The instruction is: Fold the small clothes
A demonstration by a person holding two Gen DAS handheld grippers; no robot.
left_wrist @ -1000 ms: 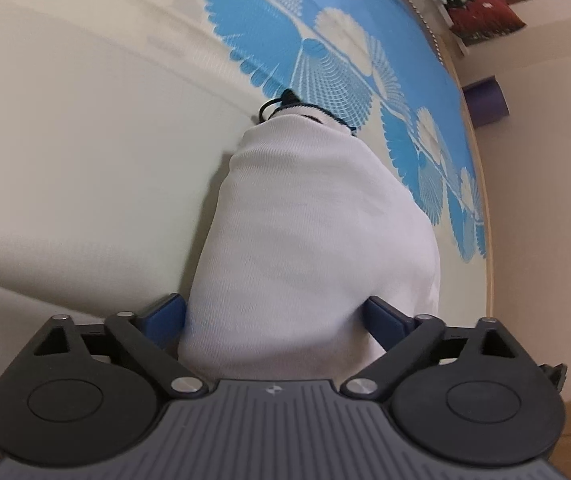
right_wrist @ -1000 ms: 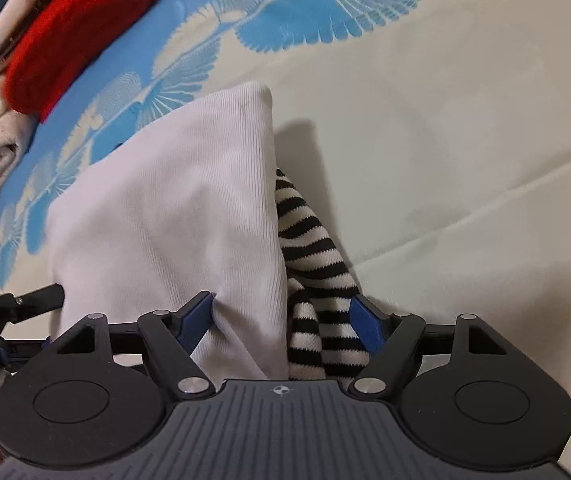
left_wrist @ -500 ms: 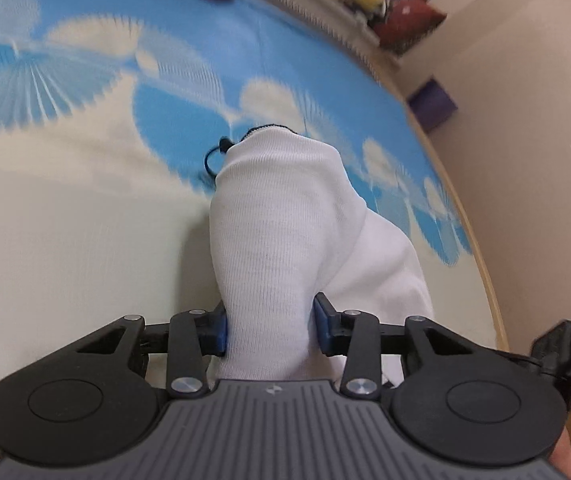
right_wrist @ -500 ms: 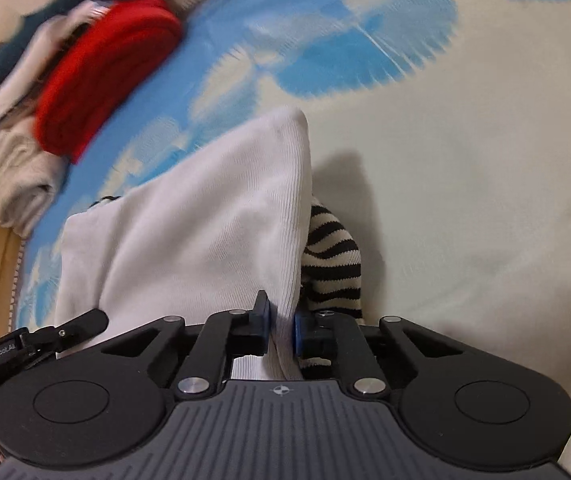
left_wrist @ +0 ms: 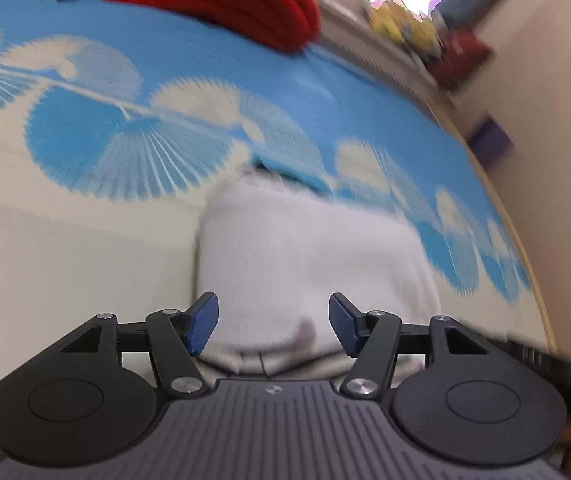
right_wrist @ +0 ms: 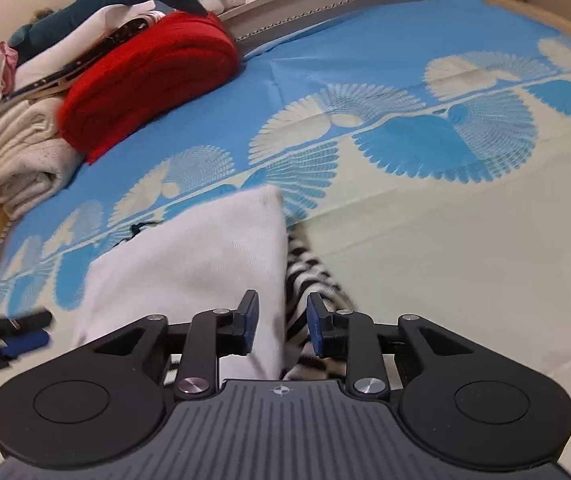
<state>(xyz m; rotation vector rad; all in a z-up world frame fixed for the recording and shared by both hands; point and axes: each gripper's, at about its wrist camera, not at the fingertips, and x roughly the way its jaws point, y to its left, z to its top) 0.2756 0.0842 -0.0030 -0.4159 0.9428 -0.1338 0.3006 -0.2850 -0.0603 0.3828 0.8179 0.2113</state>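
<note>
Opening both tools [left_wrist: 273, 326] [right_wrist: 281, 328] around the white garment [right_wrist: 205, 264] on the bedspread [right_wrist: 465, 240]

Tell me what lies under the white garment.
A black-and-white striped piece sticks out from under the white garment along its right edge. A thin black cord shows at its far edge. How far the striped piece runs underneath is covered.

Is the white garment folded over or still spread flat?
Folded over: the white garment lies doubled, covering most of the striped piece, which shows only along its right edge.
</note>
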